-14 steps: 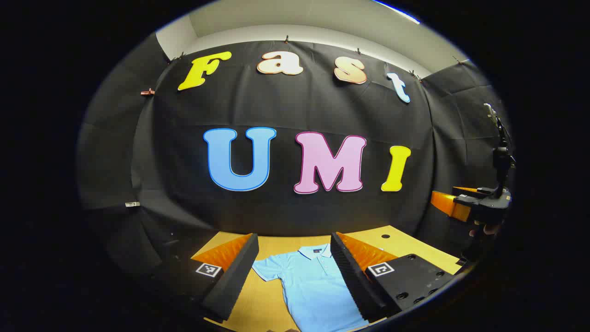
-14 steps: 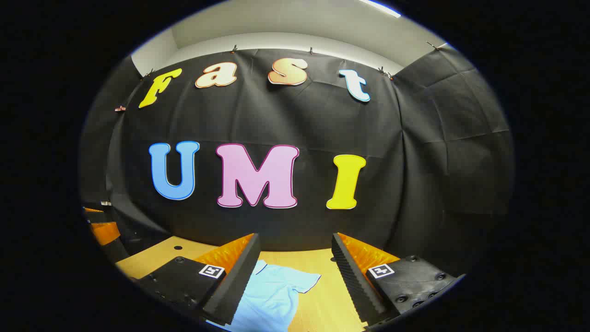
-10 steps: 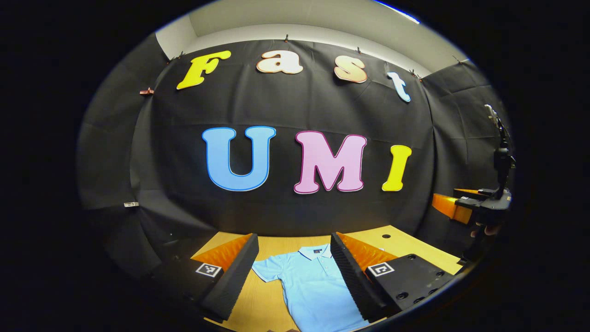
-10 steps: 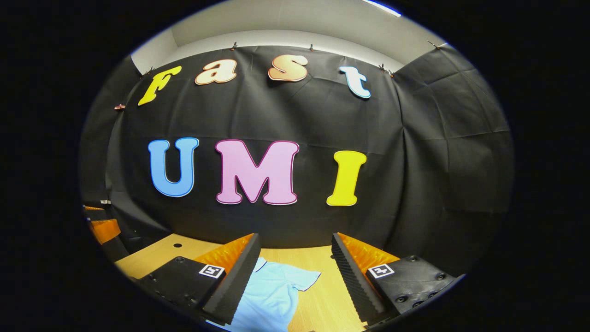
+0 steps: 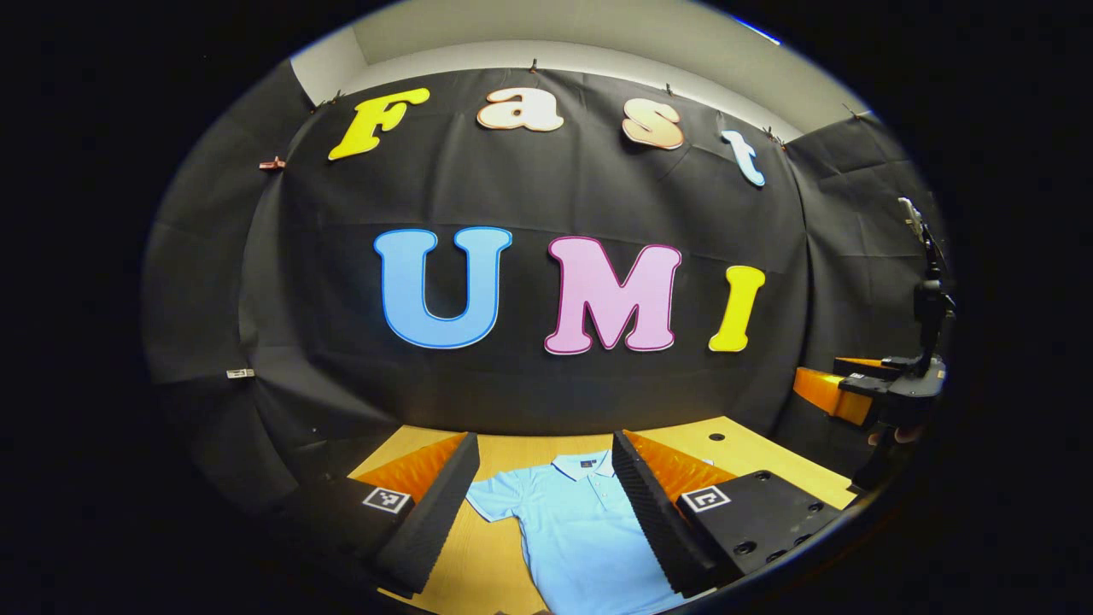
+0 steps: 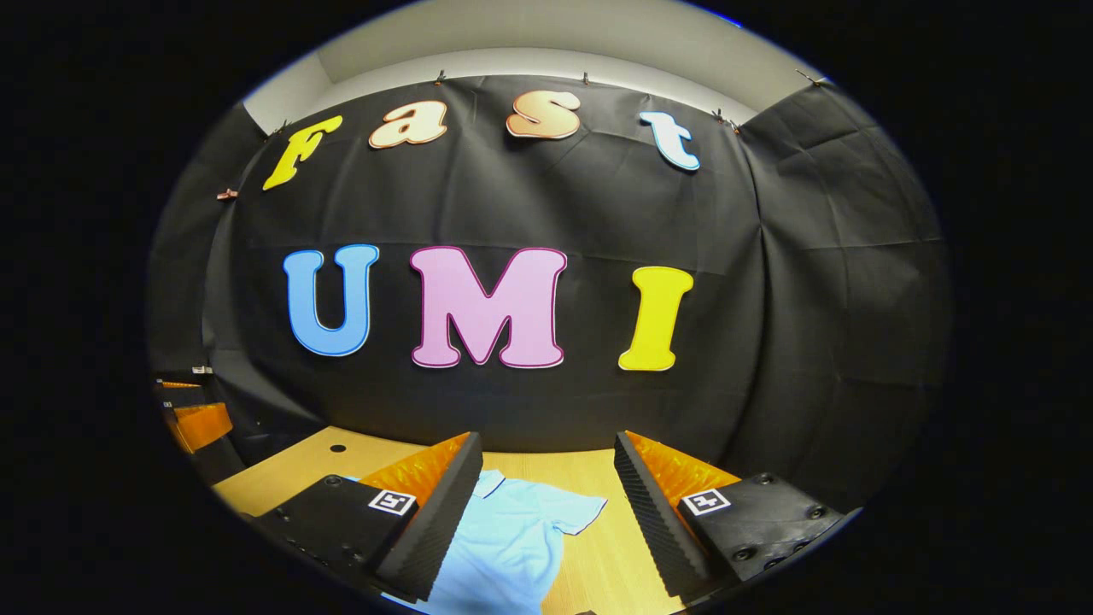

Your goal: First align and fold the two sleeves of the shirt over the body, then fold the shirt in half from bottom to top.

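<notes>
Hovering wide open and empty, both claws, left [image 5: 545, 504] and right [image 6: 546, 504], risk bunching the shirt [image 5: 581, 530] if a sleeve [image 6: 574, 511] is pinched unevenly.

Cloth shirt [image 5: 576, 530], matt; smooth wood table [image 5: 751, 453].

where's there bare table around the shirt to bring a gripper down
Bare table lies beside the shirt, below the sleeve seen in the left gripper view. Another strip lies beyond the other sleeve in the right gripper view. More wood runs behind the collar toward the wall. The middle is covered by the shirt.
</notes>
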A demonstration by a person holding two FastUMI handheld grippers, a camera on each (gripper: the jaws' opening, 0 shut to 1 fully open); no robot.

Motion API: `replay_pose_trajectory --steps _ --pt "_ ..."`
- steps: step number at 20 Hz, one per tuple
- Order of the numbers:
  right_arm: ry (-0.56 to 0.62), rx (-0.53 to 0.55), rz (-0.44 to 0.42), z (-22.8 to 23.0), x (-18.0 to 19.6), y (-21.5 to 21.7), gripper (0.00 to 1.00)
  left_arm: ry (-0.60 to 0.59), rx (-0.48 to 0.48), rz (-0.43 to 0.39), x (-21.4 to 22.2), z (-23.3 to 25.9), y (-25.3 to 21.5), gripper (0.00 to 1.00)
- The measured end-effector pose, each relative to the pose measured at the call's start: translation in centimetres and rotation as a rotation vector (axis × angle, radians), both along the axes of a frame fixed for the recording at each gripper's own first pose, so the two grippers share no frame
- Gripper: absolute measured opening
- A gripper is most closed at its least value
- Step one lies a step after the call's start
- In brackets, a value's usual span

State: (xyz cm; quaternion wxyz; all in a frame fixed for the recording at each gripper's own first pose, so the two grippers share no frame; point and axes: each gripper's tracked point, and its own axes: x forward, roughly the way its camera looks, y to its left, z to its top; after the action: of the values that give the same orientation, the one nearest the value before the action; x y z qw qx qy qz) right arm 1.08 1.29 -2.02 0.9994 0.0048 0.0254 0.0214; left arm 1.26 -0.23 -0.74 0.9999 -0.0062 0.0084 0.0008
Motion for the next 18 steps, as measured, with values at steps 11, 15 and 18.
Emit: replay_pose_trajectory --steps 11,15,18 --pt "0.043 -0.011 -0.005 -2.0 2.2 -2.0 0.96 -0.01 -0.001 0.029 0.5 0.6 -0.2 0.99" --pt "0.074 -0.021 -0.011 -3.8 4.3 -3.6 0.96 -0.012 0.017 0.054 1.1 0.7 -0.5 0.99" --pt "0.118 -0.03 0.005 -6.3 6.6 -4.3 0.96 -0.019 0.027 0.061 1.7 0.9 -1.2 0.99"
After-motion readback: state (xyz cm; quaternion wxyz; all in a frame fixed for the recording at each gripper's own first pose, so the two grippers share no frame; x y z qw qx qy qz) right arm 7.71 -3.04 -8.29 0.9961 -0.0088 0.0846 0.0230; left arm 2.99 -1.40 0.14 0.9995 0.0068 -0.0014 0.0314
